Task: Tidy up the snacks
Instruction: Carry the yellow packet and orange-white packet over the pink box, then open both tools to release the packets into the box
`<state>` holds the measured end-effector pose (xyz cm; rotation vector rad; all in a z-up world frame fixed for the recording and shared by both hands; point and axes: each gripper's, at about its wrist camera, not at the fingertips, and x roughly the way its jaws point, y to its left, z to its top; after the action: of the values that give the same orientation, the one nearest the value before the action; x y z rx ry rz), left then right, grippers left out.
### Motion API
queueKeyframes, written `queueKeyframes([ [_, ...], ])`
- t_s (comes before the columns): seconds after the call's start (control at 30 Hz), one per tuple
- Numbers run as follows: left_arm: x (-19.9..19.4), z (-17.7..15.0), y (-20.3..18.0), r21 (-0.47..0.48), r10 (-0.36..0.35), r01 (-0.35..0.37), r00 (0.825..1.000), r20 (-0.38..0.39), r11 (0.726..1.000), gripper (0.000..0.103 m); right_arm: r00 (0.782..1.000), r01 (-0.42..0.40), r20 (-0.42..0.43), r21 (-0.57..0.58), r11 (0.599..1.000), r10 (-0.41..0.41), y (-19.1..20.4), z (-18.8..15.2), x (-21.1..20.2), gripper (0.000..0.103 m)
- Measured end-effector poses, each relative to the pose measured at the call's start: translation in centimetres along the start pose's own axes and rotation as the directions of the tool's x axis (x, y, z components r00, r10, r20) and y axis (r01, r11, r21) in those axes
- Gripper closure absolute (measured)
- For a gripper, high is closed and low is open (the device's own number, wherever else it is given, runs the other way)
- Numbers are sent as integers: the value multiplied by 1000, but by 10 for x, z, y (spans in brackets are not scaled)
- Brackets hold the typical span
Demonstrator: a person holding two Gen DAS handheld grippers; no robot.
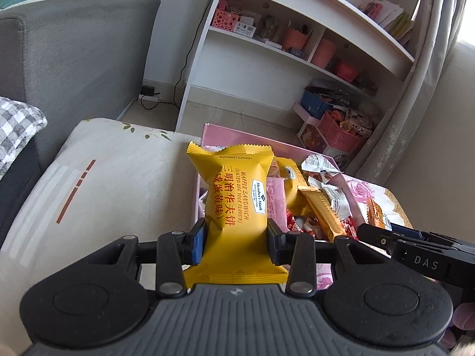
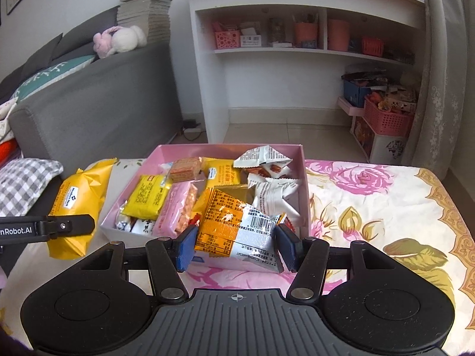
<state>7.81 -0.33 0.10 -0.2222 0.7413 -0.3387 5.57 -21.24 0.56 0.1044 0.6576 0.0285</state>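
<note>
My left gripper [image 1: 236,238] is shut on a yellow waffle sandwich packet [image 1: 234,204] and holds it above the table, left of the pink box [image 1: 237,133]. The same packet shows in the right wrist view [image 2: 74,204], with the left gripper [image 2: 74,227] on it. My right gripper [image 2: 236,246] is shut on an orange and white snack packet [image 2: 237,225] at the near edge of the pink box [image 2: 304,184]. The box holds several snack packets, yellow, pink and white. The right gripper also shows in the left wrist view [image 1: 374,233].
The table wears a floral cloth [image 2: 371,195]. A grey sofa [image 2: 98,106] stands at the left with a checked cushion [image 2: 23,187]. A white shelf unit [image 2: 297,59] and a pink basket [image 2: 386,118] stand on the floor beyond the table.
</note>
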Motion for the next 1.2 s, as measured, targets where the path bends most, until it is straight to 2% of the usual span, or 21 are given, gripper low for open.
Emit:
queueKeyframes([
  [0.13, 14, 3, -8, 21, -3, 2, 1000, 18, 1000, 66, 1000, 5, -4, 59, 998, -5, -15, 6, 14, 46],
  [0.4, 35, 4, -16, 37, 40, -41, 999, 16, 999, 66, 1000, -22, -5, 216, 976, 23, -39, 13, 39, 46],
  [0.6, 44, 9, -15, 24, 55, -56, 998, 19, 998, 66, 999, -43, 13, 243, 969, 41, -43, 17, 49, 46],
  [1.03, 52, 9, -12, 76, 86, -88, 996, 21, 993, 64, 998, -69, 8, 240, 968, 69, -41, 10, 56, 44],
  [1.1, 52, 10, -13, 74, 79, -81, 997, 24, 994, 60, 995, -95, 26, 245, 965, 92, -41, 10, 53, 40],
  [1.13, 51, 10, -13, 66, 71, -72, 997, 24, 995, 48, 994, -109, 31, 251, 962, 105, -42, 11, 51, 36],
  [1.17, 50, 11, -14, 57, 64, -65, 998, 22, 996, 33, 994, -113, 32, 257, 960, 108, -42, 12, 49, 25],
  [1.2, 49, 11, -15, 52, 59, -60, 998, 23, 997, 28, 993, -116, 37, 263, 958, 110, -43, 14, 46, 19],
])
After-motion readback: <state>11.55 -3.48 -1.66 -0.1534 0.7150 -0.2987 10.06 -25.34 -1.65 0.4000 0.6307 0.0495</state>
